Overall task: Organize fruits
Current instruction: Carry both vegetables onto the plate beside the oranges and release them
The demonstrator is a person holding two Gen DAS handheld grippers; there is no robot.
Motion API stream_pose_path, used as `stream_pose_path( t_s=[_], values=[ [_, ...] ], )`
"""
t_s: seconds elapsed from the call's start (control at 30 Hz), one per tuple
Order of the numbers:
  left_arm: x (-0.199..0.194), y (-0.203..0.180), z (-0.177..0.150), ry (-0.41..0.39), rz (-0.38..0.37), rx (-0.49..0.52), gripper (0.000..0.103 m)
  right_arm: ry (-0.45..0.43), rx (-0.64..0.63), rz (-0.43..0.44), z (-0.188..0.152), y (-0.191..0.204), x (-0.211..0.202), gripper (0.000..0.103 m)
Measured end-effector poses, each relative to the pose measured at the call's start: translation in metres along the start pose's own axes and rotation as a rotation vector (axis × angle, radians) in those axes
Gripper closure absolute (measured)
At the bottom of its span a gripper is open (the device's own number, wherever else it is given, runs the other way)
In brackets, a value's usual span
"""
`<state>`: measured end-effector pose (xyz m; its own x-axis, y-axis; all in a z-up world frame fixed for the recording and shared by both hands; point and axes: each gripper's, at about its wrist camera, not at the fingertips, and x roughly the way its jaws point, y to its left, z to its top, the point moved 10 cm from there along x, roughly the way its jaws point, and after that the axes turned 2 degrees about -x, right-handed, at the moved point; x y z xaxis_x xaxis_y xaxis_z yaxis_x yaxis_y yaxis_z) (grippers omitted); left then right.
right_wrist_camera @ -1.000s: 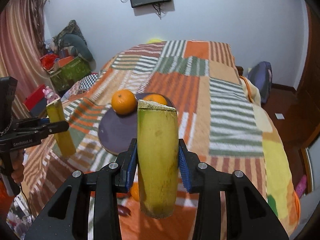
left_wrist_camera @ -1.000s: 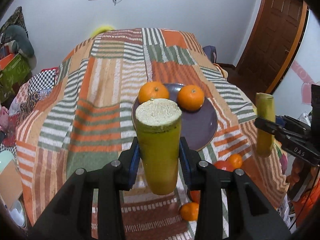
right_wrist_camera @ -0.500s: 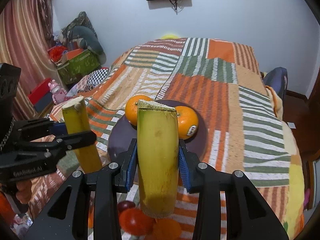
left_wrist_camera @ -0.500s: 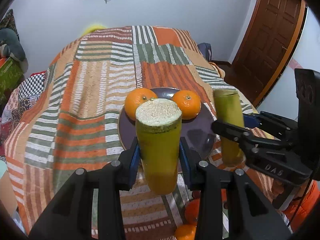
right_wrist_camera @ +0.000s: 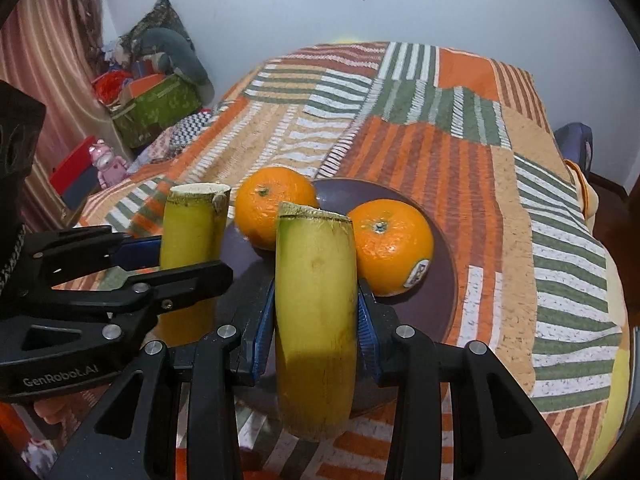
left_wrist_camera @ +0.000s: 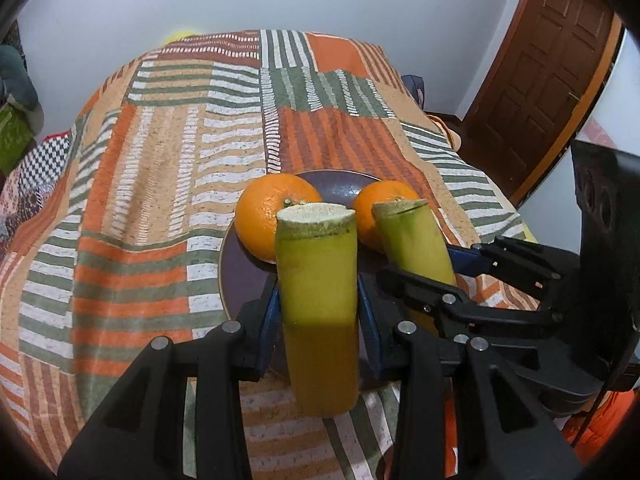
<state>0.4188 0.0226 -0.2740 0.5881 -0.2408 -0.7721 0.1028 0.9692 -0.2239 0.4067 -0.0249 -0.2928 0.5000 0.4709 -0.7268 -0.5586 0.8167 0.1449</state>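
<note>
The left claw (left_wrist_camera: 318,308) is clamped on a sugarcane piece (left_wrist_camera: 318,300), its blue pads (left_wrist_camera: 269,320) pressed against both sides of the yellow-green stalk, which stands upright with its pale cut end on top. The right claw (right_wrist_camera: 316,312) grips a second sugarcane piece (right_wrist_camera: 316,300) the same way, also upright (its cut end rimmed in green). Both stalks hang over the near edge of the purple plate (right_wrist_camera: 436,304), and the two claws sit just beside each other there: in the left wrist view the right claw and its stalk (left_wrist_camera: 416,248), slightly tilted, stand to the right of the left stalk, while in the right wrist view the left claw (right_wrist_camera: 192,268) shows at the plate's left edge. On the plate, beyond the stalks, lie two oranges: the left orange (right_wrist_camera: 272,212) near the plate's far left rim and the right orange (right_wrist_camera: 390,246), bearing a small sticker, towards its middle. The plate rests on a striped patchwork blanket (left_wrist_camera: 160,184) in orange, green and white that covers the bed.
</note>
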Motion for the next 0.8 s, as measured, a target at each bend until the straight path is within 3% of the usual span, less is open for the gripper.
stream_pose_path(
  t_s=[0.37, 0.63, 0.8],
  values=[
    [0.015, 0.009, 0.001, 0.028, -0.017, -0.037, 0.065, 0.042, -0.012, 0.027, -0.001, -0.003, 0.009, 0.067],
    [0.012, 0.001, -0.001, 0.018, 0.016, 0.030, 0.066, 0.045, -0.034, 0.028, -0.007, -0.004, 0.003, 0.066],
    [0.016, -0.008, -0.006, 0.049, -0.031, 0.022, 0.065, 0.030, -0.062, 0.030, -0.011, 0.000, -0.009, 0.065]
  ],
)
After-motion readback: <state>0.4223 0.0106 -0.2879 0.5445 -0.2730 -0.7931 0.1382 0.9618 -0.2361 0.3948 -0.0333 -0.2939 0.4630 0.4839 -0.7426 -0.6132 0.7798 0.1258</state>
